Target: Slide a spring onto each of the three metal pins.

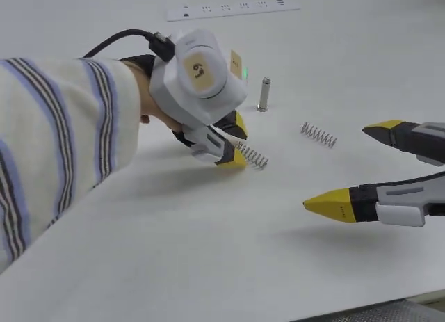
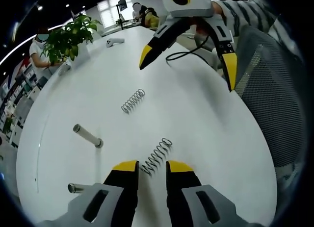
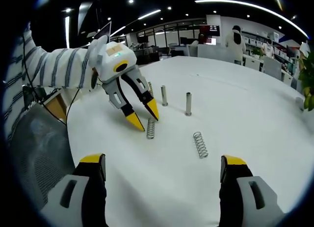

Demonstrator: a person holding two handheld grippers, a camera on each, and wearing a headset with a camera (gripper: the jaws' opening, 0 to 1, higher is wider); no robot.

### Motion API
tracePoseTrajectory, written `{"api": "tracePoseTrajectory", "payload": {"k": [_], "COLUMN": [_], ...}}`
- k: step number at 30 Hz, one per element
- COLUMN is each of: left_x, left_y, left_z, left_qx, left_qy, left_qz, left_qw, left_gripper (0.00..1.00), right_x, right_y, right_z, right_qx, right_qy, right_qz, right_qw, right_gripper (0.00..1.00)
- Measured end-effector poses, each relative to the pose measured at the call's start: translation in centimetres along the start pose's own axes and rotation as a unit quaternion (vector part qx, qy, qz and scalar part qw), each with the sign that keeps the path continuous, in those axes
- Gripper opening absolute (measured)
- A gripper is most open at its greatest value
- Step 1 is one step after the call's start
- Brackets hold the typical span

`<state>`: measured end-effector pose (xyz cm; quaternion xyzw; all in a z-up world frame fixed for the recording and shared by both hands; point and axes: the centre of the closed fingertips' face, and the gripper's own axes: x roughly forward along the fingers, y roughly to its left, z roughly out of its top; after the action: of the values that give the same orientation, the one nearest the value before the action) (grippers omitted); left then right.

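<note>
Smooth white tabletop (image 1: pixel 208 266), low sheen. Thin bright steel wire in the spring (image 1: pixel 252 156) at centre frame and in the second spring (image 1: pixel 318 135) to its right. Dull grey metal, smooth, on the pin (image 1: pixel 264 94) above them. Glossy white plastic shell and matt yellow tips on the left gripper (image 1: pixel 238 142). Matt yellow, black and grey plastic on the right gripper (image 1: pixel 335 167). Soft striped knit cloth on the sleeve (image 1: pixel 55 141). Matt black rubbery cable (image 1: pixel 118 38), upper left.
</note>
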<state>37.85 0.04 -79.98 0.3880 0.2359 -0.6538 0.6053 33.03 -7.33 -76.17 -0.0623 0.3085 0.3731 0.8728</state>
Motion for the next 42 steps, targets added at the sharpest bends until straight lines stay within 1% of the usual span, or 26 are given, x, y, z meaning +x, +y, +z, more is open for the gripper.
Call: {"api": "tracePoseTrajectory", "payload": {"k": [3,4,5,9,11,12,14,16,17,19,22,26,29,31,33,36,38,40,42], "left_x": [0.04,0.04,-0.02,-0.17,-0.19,-0.16,-0.13,-0.10,-0.08,-0.06,-0.15,-0.23,-0.25,-0.25,-0.23,-0.15,-0.11,-0.14,-0.13], "left_y": [0.09,0.09,0.09,-0.01,-0.18,-0.35,-0.39,-0.40,-0.45,-0.44,-0.75,-0.67,-0.62,-0.61,-0.64,-0.71,-0.71,-0.82,-0.69], "left_z": [-0.34,-0.32,-0.47,-0.71,-0.81,-0.83,-0.83,-0.85,-0.86,-0.85,-1.00,-0.99,-0.98,-0.97,-0.89,-0.75,-0.72,-0.76,-0.81], "left_qx": [0.000,-0.005,-0.003,-0.010,-0.018,-0.035,-0.037,-0.051,-0.069,-0.089,-0.119,-0.120,-0.124,-0.125,-0.119,-0.120,-0.125,-0.146,-0.153], "left_qy": [0.007,0.005,0.008,0.009,0.010,0.009,0.008,0.003,-0.003,-0.012,-0.017,-0.026,-0.032,-0.035,-0.041,-0.051,-0.055,-0.056,-0.056], "left_qz": [0.001,0.001,0.000,-0.001,-0.004,-0.005,-0.005,-0.001,-0.001,0.001,-0.004,0.008,0.010,0.010,0.012,0.014,0.017,0.017,0.021], "left_qw": [1.0000,1.0000,1.0000,0.9999,0.9998,0.9993,0.9993,0.9987,0.9976,0.9960,0.9928,0.9924,0.9917,0.9915,0.9919,0.9914,0.9905,0.9875,0.9865], "left_gripper": [0.10,0.08,0.07,0.06,0.03,0.03,0.03,0.03,0.03,0.03,0.03,0.02,0.02,0.02,0.02,0.02,0.02,0.02,0.02], "right_x": [-0.08,-0.11,-0.14,-0.17,-0.15,-0.14,-0.11,-0.08,-0.06,-0.05,-0.08,-0.11,-0.10,-0.07,-0.04,-0.05,-0.08,-0.14,-0.23], "right_y": [-0.03,-0.05,-0.06,-0.03,0.04,0.06,0.11,0.16,0.21,0.27,0.27,0.10,0.15,0.15,0.14,0.17,0.14,0.10,0.01], "right_z": [-0.06,-0.02,0.01,0.05,0.05,0.04,0.08,0.12,0.11,0.06,0.03,0.13,0.35,0.35,0.32,0.30,0.31,0.33,0.38], "right_qx": [0.000,0.002,0.002,0.001,-0.002,-0.003,-0.003,-0.003,-0.003,-0.004,-0.005,-0.004,-0.003,-0.003,-0.004,-0.005,-0.005,-0.006,-0.006], "right_qy": [0.001,0.000,-0.001,0.000,0.000,0.001,0.000,-0.001,0.000,0.001,0.002,-0.003,-0.009,-0.008,-0.007,-0.008,-0.008,-0.008,-0.009], "right_qz": [0.000,0.000,-0.001,-0.001,-0.001,-0.002,-0.002,-0.002,-0.001,-0.001,-0.001,-0.005,-0.003,-0.003,-0.003,-0.001,-0.001,0.000,0.000], "right_qw": [1.0000,1.0000,1.0000,1.0000,1.0000,1.0000,1.0000,1.0000,1.0000,1.0000,1.0000,1.0000,1.0000,1.0000,1.0000,1.0000,1.0000,1.0000,0.9999], "right_gripper": [0.95,0.95,0.95,0.95,0.93,0.93,0.93,0.92,0.92,0.92,0.92,0.90,0.89,0.89,0.89,0.89,0.89,0.89,0.88]}}
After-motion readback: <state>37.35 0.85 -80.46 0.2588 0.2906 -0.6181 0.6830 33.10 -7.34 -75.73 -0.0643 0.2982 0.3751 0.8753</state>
